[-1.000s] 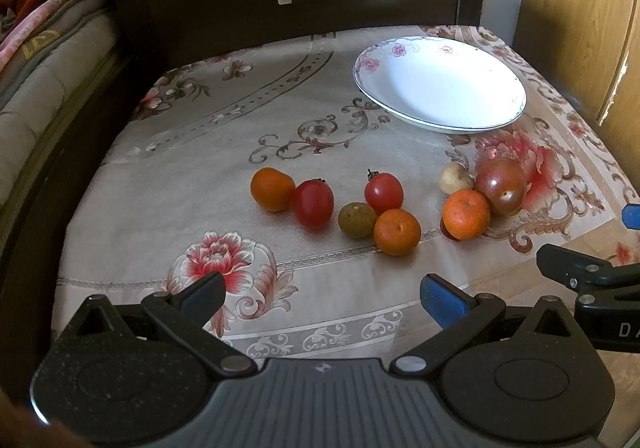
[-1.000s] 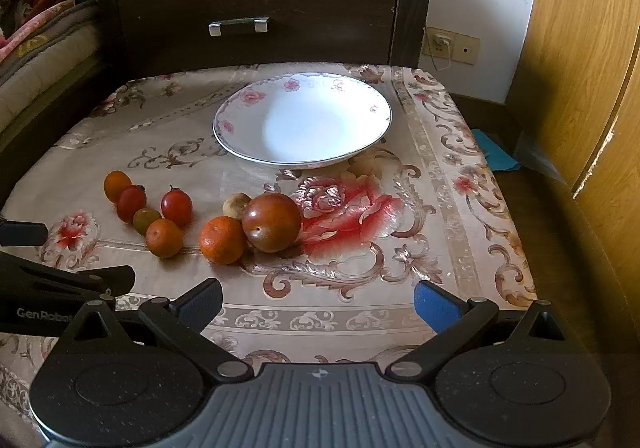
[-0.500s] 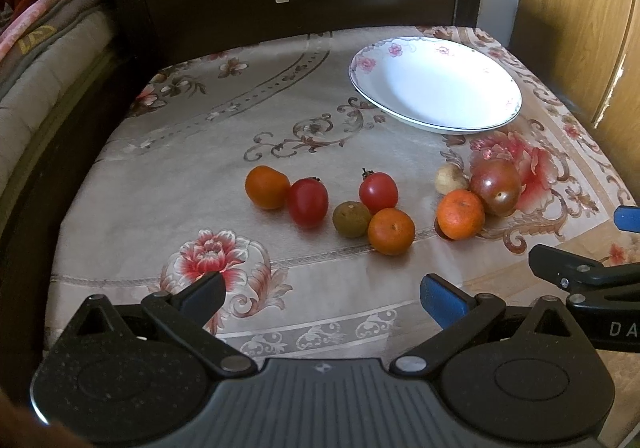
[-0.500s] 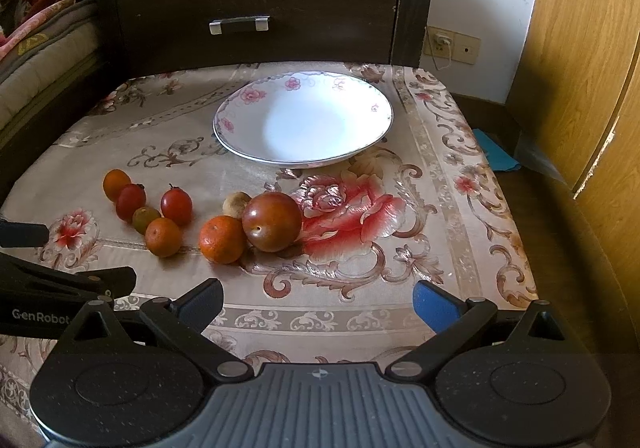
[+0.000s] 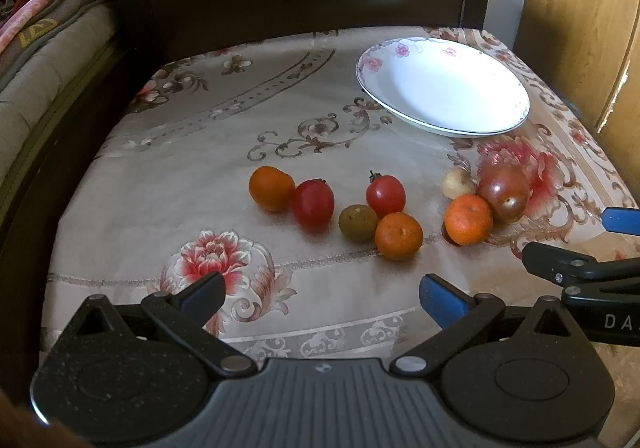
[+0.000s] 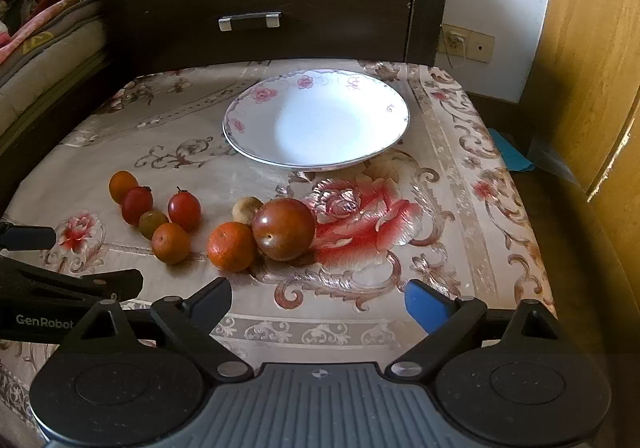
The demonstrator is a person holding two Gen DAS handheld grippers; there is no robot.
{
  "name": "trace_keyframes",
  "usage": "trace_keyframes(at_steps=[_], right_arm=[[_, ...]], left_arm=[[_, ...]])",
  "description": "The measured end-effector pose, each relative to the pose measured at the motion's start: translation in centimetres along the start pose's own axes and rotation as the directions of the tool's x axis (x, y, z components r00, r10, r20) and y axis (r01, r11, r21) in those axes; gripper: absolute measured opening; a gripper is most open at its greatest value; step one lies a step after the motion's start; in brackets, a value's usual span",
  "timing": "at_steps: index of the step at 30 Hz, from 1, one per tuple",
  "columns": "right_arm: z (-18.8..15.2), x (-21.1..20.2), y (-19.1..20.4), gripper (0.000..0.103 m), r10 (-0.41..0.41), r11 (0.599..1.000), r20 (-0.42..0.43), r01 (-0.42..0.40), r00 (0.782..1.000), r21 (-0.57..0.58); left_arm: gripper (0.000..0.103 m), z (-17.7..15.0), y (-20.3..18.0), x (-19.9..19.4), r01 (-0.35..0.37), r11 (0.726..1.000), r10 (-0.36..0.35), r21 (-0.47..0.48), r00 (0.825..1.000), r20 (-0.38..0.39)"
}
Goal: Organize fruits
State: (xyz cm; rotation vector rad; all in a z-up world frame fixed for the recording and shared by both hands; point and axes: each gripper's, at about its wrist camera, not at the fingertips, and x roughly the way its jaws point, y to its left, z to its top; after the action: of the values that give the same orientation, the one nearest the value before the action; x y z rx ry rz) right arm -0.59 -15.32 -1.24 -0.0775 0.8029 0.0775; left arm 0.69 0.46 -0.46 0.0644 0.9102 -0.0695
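left gripper (image 5: 322,294): jaws released, spread wide, nothing between them; hovers low over the near edge of the worktop (image 5: 160,184), likely staging for a first pick
right gripper (image 6: 318,298): jaws released too, wide gap, nothing held; parked just right of the left one, aimed up the middle of the cloth
nearest to left jaws: orange citrus (image 5: 399,236) just ahead, touching an olive-green fruit (image 5: 357,222) and a red cherry tomato (image 5: 385,195) behind it
ahead-left of left jaws: second red tomato (image 5: 313,204) pressed against an orange fruit (image 5: 271,188)
nearest to right jaws: mandarin (image 6: 231,246) ahead and slightly left, touching a large dark red tomato (image 6: 284,229); small pale fruit (image 6: 246,209) tucked behind the pair
farther out: white floral plate (image 6: 256,104), nothing in it, well beyond the fruit; probably the drop target, set clear so either gripper can reach it
beyond that: dark drawer unit (image 6: 280,4) at the far end
count: 8 fruits total, 3 orange, 2 small red tomatoes, 1 big dark tomato, 1 olive-green, 1 pale; 1 plate
layout: loose row across both jaws' reach, so each gripper gets its own cluster
progress: nothing plated, task looks unstarted
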Motion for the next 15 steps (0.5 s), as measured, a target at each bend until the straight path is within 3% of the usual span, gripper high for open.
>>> trace_keyframes(at_steps=[7, 15], right_arm=[[0.8, 0.8, -0.1, 0.082, 0.015, 1.000, -0.005, -0.015, 1.000, -0.014], [2.2, 2.3, -0.1, 0.066, 0.070, 0.994, -0.018, -0.072, 0.997, -0.083]], left_arm=[[0.103, 0.4, 0.3, 0.4, 0.005, 1.000, -0.005, -0.001, 1.000, 0.008], [0.103, 1.0, 0.6, 1.4, 0.011, 1.000, -0.012, 0.028, 1.000, 0.012]])
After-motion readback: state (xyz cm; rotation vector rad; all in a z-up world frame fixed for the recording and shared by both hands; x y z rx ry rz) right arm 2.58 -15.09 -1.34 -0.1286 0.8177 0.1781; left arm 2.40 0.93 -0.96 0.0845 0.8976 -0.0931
